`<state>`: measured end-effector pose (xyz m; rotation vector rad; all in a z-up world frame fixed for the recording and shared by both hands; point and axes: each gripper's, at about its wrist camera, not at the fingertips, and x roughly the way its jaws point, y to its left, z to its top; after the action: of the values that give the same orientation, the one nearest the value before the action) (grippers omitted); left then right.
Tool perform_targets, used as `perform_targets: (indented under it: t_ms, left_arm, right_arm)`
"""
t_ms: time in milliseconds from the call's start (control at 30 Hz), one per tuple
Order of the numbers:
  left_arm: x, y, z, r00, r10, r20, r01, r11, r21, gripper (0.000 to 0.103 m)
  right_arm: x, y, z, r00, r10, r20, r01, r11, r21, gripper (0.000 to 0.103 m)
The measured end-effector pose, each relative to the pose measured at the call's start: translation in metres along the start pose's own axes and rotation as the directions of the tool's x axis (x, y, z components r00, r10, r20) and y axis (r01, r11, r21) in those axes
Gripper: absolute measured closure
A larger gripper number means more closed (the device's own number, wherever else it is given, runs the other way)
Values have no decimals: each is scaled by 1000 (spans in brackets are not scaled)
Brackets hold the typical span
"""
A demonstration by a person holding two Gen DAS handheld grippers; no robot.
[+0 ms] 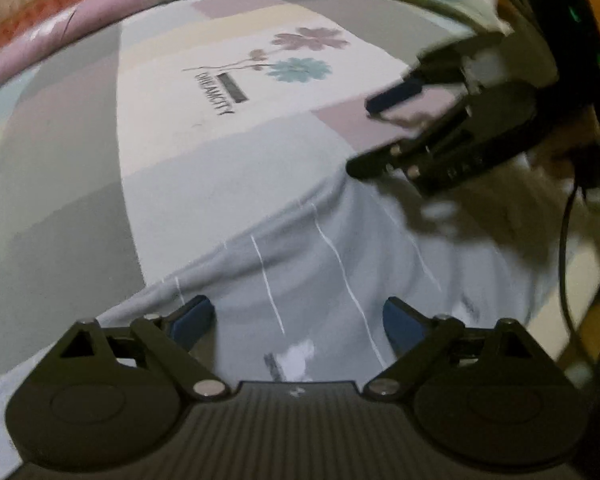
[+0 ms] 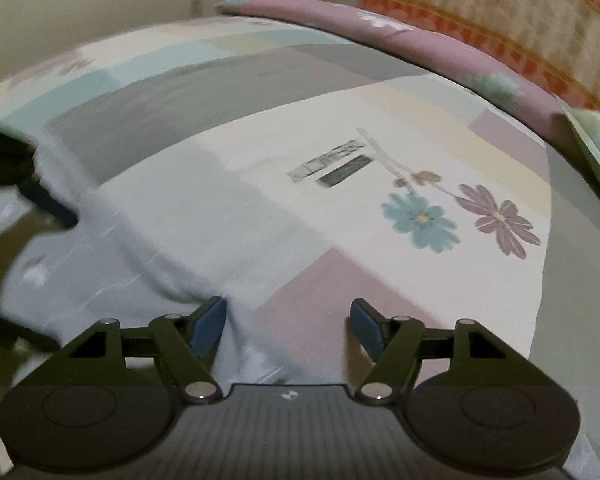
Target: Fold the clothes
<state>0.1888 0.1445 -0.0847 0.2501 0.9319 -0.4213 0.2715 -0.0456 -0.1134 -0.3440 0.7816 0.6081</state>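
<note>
Grey garment (image 1: 300, 264) at bed (image 1: 172, 120) edge | left claw (image 1: 298, 320), right claw (image 2: 288, 326) wide, gripping nothing | risk: slides off.

garment (image 1: 324, 264) lying on bed (image 1: 180, 168), directly ahead of left tool (image 1: 298, 322) | right tool (image 2: 288, 326) sitting at garment's right edge, bed stretching ahead of it | pillow (image 2: 400, 36) lying beyond, at bed's far end

Home bedroom: bed with pastel patchwork floral bedsheet (image 2: 340, 128), purple pillow (image 2: 400, 40), patterned headboard fabric (image 2: 500, 12), plain wall (image 2: 80, 0).
</note>
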Motion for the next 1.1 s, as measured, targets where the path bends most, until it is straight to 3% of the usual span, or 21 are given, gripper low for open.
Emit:
perform_targets:
  t_ms: [167, 300, 433, 567, 700, 867, 1000, 1100]
  left_arm:
    - [1, -5, 4, 1000, -30, 6, 30, 999, 13, 12]
    - [-4, -20, -1, 1000, 9, -1, -9, 997, 75, 12]
    - [-7, -40, -11, 999, 31, 12, -32, 993, 116, 12]
    - [-11, -56, -15, 997, 78, -9, -76, 988, 137, 12]
    - [-19, -66, -4, 992, 124, 0, -123, 981, 153, 12]
    - [-27, -89, 20, 983, 179, 30, -182, 972, 149, 11]
    - [-20, -109, 36, 986, 165, 28, -167, 979, 118, 11]
    - [-6, -122, 46, 989, 148, 8, -148, 985, 92, 11]
  right_arm:
    - [-40, -9, -11, 1000, -5, 30, 5, 1000, -1, 30]
    - [-81, -3, -45, 997, 71, 3, -71, 997, -38, 29]
    - [-89, 10, -88, 995, 47, -84, -50, 998, -31, 29]
    - [-111, 7, -129, 996, 35, -83, -32, 999, 40, 20]
    - [-135, -2, -141, 993, 34, -115, -29, 999, 43, 20]
    - [-166, -51, -145, 997, -78, -1, 76, 972, 224, 20]
    - [-170, -85, -178, 974, -210, -84, 225, 937, 266, 20]
    - [-184, -106, -210, 970, -204, -131, 238, 910, 340, 15]
